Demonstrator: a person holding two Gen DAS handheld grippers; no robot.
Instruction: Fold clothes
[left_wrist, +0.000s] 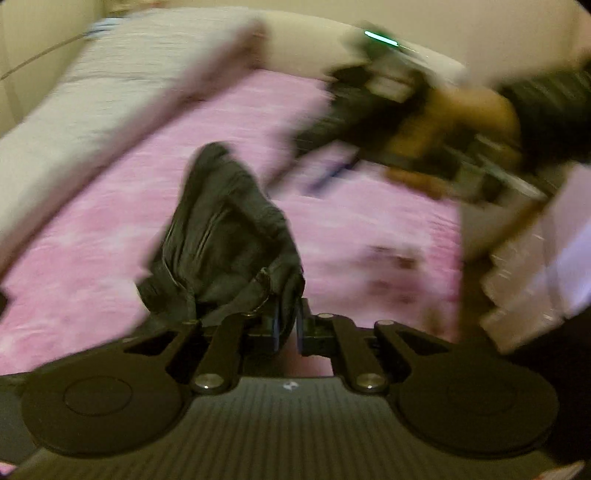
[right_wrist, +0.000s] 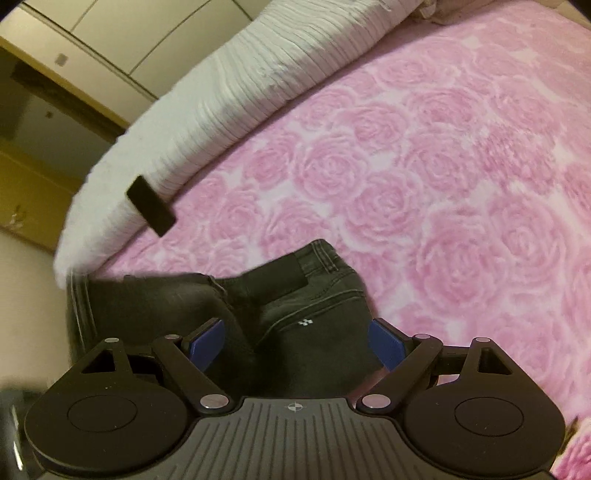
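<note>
While the left claw (left_wrist: 287, 325) is clamped on a bunched fold of the black jeans (left_wrist: 221, 236), lifting it above the pink rose-patterned bedspread (right_wrist: 443, 184), the right claw (right_wrist: 295, 336) stands wide open over the jeans' waistband; white pillow (right_wrist: 229, 96) beyond.

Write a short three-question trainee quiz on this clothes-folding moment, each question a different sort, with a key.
1. True or false: the left gripper has its fingers shut on the black jeans.
2. Multiple choice: the right gripper is A) shut on the jeans, B) open over the jeans, C) gripping the white pillow.
3. Fill in: the jeans lie on a ____ rose-patterned bedspread.

Key: 1 true; 2 B; 3 pink.
</note>
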